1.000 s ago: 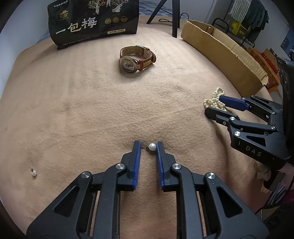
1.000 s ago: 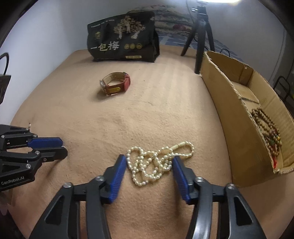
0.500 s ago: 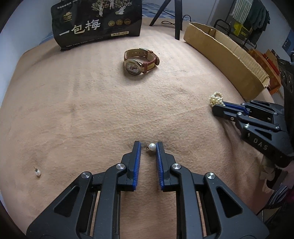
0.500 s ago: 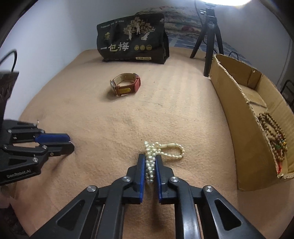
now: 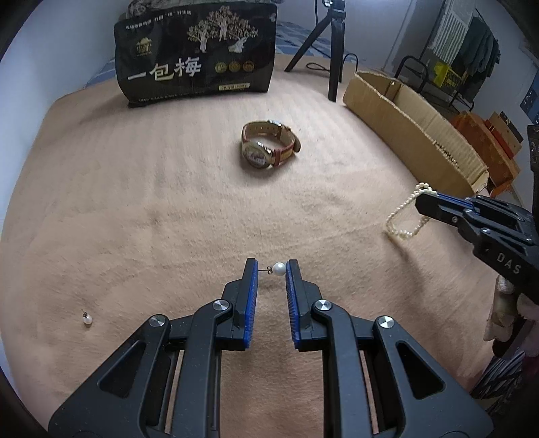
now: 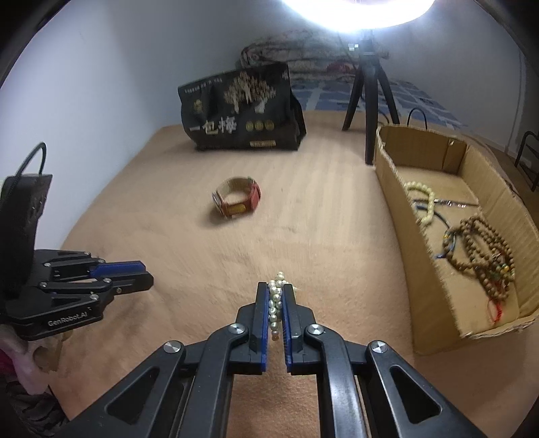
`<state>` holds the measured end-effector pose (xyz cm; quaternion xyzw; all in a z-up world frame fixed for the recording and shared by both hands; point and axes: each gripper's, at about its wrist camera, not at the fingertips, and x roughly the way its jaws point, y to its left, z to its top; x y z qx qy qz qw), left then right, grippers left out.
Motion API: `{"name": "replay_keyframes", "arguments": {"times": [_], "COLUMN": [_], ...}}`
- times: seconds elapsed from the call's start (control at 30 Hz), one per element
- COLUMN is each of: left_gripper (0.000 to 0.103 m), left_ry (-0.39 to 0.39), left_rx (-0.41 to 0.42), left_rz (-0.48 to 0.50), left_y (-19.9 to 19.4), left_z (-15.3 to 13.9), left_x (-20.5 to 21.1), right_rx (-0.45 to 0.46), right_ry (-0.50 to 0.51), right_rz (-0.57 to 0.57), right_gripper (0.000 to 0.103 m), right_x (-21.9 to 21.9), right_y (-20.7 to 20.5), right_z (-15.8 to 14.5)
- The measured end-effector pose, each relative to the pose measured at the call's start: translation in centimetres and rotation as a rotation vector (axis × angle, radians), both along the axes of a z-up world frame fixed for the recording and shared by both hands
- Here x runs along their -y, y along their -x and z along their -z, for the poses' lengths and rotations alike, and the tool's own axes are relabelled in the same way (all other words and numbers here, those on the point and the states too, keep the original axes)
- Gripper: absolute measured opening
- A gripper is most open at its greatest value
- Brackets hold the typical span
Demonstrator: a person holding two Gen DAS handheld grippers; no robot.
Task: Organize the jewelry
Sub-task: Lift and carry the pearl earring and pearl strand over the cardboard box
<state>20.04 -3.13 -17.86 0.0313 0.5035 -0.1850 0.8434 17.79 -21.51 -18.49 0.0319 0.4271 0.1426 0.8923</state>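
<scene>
While my right gripper [image 6: 276, 300] squeezed the pearl necklace [image 6: 275, 303] tight between its fingers, my left gripper [image 5: 272, 269] pinched a pearl earring [image 5: 278, 269] at its tips. Next, I judged, both needed carrying into the cardboard box [image 6: 401, 202] off right.

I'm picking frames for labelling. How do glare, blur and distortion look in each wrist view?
Right wrist view: a lamp blows out the top edge, and the watch and blanket are motion-smeared, while the pearl necklace in the right hand-held gripper stays sharp. Left wrist view: even light, crisp pearl earring, fisheye bending at the edges.
</scene>
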Motion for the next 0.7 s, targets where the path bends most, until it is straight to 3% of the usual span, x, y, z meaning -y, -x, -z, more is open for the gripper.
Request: {"name": "replay_keyframes", "arguments": {"times": [0.7], "left_gripper": [0.015], "left_ry": [0.098], "left_rx": [0.105], "left_rz": [0.007], "left_y": [1.2], "left_z": [-5.7], "left_x": [2.3], "right_rx": [0.140], "right_ry": [-0.022], "right_rz": [-0.010], "right_gripper": [0.004], "right_x": [2.9], "right_y": [2.0], "right_z": [-8.3]}}
